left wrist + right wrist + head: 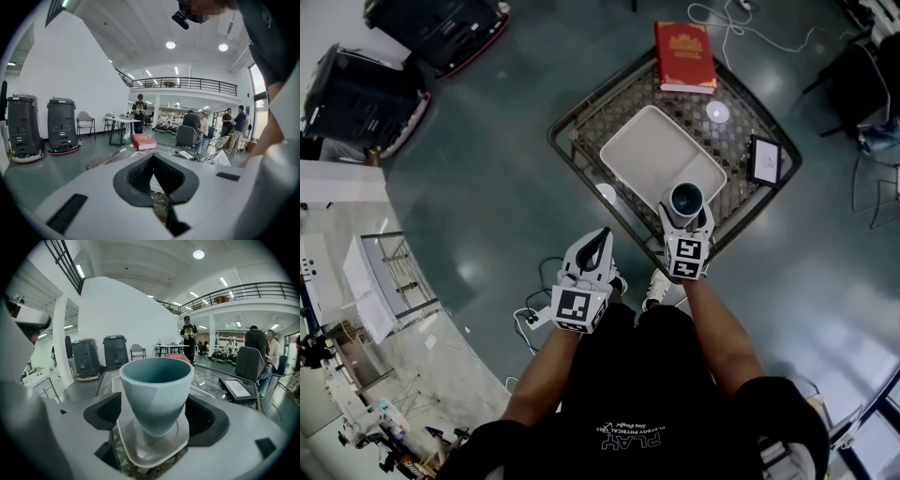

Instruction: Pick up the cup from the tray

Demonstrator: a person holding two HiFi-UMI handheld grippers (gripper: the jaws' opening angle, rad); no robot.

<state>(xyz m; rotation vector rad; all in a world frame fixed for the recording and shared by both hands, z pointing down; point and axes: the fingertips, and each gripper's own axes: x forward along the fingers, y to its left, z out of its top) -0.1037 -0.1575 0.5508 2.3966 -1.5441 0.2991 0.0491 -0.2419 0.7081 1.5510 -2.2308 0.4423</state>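
A teal cup (686, 200) (156, 390) stands upright on the near corner of a white tray (642, 150) (140, 451), on a low patterned table (581, 122). My right gripper (686, 216) (157, 416) is open, its two black pads on either side of the cup's lower body. I see no pad pressing on the cup. My left gripper (602, 240) (153, 173) hangs off the table's near edge, to the left of the right one. Its pads meet, with nothing between them.
A red book (684, 56) (144, 141) lies at the table's far corner, a framed card (765, 159) (238, 389) at its right corner, a small white disc (717, 112) beyond the tray. Two black machines (441, 28) stand on the floor at far left. Cables (534, 314) trail near my feet.
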